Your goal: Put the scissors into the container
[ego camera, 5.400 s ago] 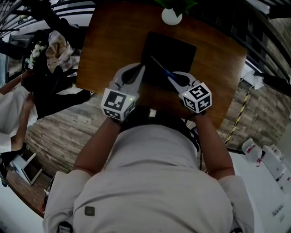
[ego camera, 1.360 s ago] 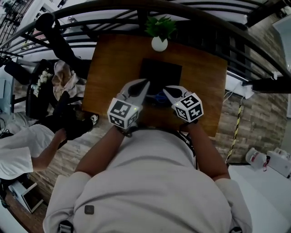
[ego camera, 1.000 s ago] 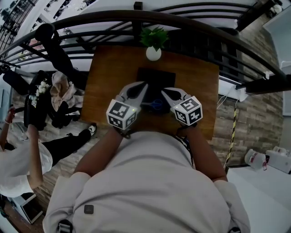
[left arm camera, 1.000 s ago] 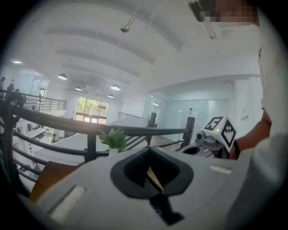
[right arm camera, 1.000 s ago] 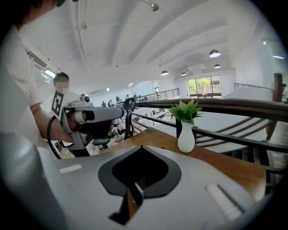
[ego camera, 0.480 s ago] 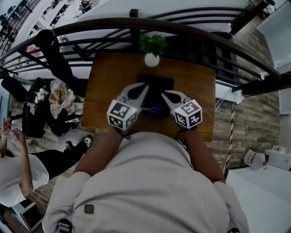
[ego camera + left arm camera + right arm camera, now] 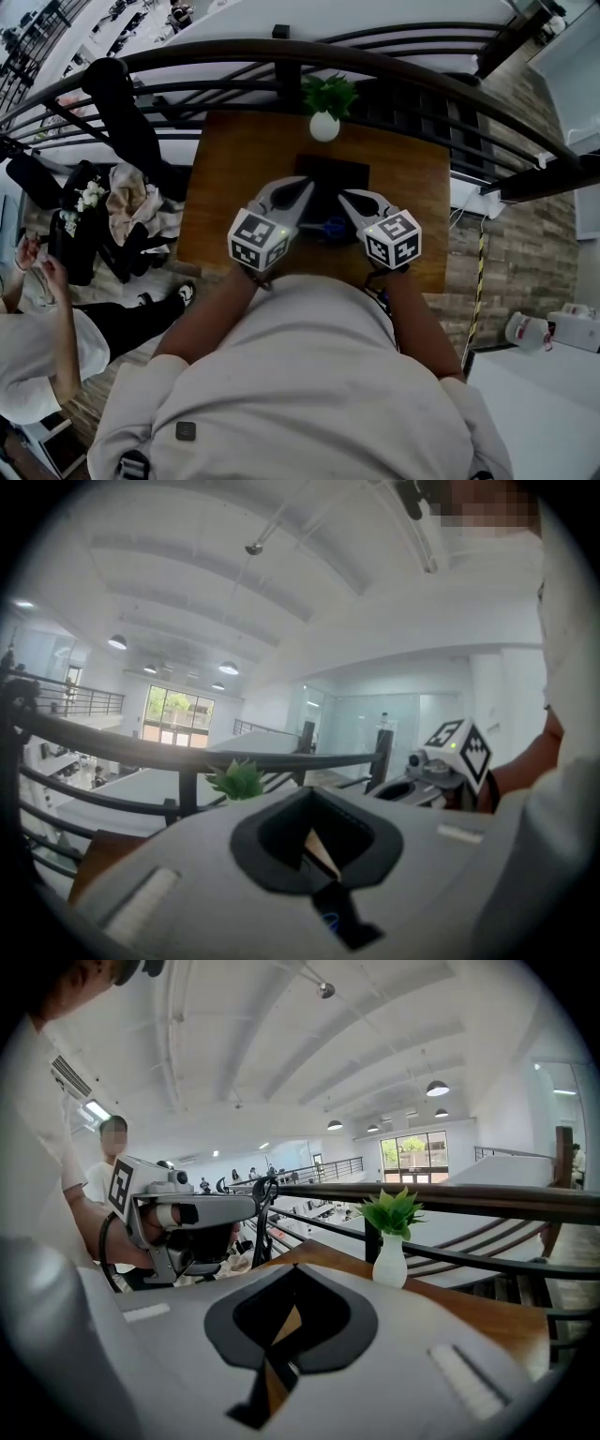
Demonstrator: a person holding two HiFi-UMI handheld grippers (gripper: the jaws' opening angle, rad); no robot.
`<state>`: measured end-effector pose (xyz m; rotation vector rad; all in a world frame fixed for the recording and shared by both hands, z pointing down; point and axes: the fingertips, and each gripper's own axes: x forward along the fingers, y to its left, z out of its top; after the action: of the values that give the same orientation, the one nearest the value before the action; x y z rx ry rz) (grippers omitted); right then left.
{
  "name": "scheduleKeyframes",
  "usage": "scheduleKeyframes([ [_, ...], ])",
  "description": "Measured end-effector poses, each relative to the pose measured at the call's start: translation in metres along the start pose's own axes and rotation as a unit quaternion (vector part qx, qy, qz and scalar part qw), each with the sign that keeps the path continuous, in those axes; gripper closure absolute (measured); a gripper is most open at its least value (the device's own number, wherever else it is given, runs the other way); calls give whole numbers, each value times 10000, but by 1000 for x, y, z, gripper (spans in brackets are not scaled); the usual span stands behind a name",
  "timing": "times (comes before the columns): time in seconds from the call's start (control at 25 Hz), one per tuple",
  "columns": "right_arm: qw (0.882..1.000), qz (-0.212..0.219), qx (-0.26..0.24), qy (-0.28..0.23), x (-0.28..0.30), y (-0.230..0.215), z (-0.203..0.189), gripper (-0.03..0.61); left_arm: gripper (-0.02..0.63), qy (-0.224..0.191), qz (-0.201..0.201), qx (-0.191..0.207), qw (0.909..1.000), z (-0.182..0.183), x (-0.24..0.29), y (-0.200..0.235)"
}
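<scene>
scissors (image 7: 334,227): blue handles show btwn grippers, seem to lie in near end of black container (image 7: 328,169) on table (image 7: 225,187). prob. light, stiff, blades slick + sharp; take by handles or pivot, not blade tips. left gripper (image 7: 302,186) + right gripper (image 7: 347,198) both clenched, nothing held. head view gives layout. left gripper view catches blue handle (image 7: 328,922) thru jaw gap. right gripper view shows only wood + potted plant (image 7: 391,1232).
</scene>
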<state>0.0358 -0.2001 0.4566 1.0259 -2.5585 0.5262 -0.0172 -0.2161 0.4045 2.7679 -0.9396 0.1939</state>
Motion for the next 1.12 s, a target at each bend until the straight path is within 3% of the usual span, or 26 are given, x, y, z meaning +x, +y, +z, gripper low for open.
scheduleKeyframes([
  [0.52,9998,-195,78,-74,2,31,-2,572,614,92,-188,14,9998,-10,-34,-1],
  [1.12,9996,-217,40,-191,-53,37,-15,572,614,116,-115,52,9999,-11,-34,-50],
])
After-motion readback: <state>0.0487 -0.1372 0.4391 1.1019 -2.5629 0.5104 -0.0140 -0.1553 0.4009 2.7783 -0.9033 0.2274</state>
